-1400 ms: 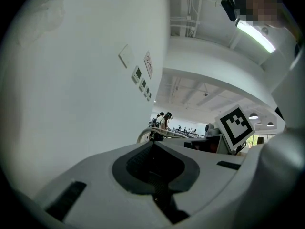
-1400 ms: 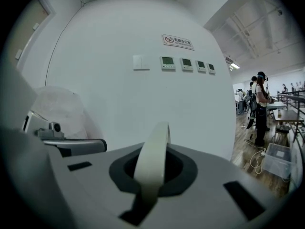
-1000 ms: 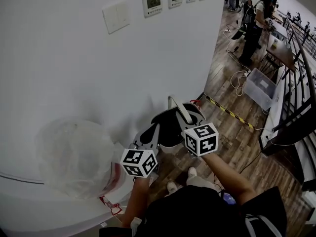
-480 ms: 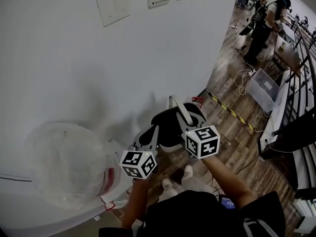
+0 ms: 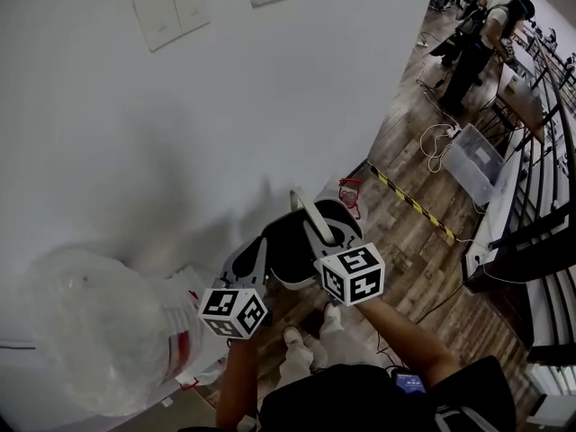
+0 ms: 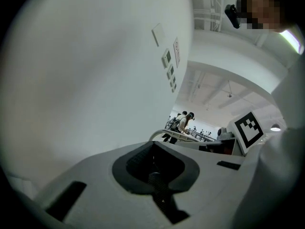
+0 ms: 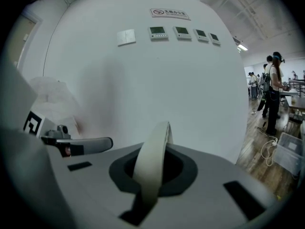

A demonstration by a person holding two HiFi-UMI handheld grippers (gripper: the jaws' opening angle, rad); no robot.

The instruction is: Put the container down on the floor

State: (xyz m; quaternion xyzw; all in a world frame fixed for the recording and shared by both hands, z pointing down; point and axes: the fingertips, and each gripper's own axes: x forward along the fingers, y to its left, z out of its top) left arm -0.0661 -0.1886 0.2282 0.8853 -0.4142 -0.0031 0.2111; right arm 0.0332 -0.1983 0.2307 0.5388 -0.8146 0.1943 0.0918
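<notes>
my right tool (image 5: 317, 228) is pressed shut on a pale curved handle (image 7: 151, 163), which runs up through the dark gap between its 2 jaws and arches over them. my left tool (image 5: 255, 257) sits just beside it, jaws pressed together with nothing between them. the container (image 5: 293, 283) hangs under both tools, up off the wooden floor (image 5: 423, 241) and above my shoes (image 5: 293, 338). most of it is hidden and only a pale edge shows below the dark tool tips.

a white wall (image 5: 225, 106) stands close in front of me. high on it are a double switch plate (image 5: 171, 7) and a row of small display panels (image 7: 183, 31). to my left a cloudy plastic bag (image 5: 90, 331) rests against a white ledge (image 5: 54, 417). further right, a strip of yellow and black tape (image 5: 409, 203) crosses the floor, a clear plastic box (image 5: 472, 162) stands near a loose white cable (image 5: 436, 144), and several people (image 5: 477, 34) stand well apart from me at the far end.
</notes>
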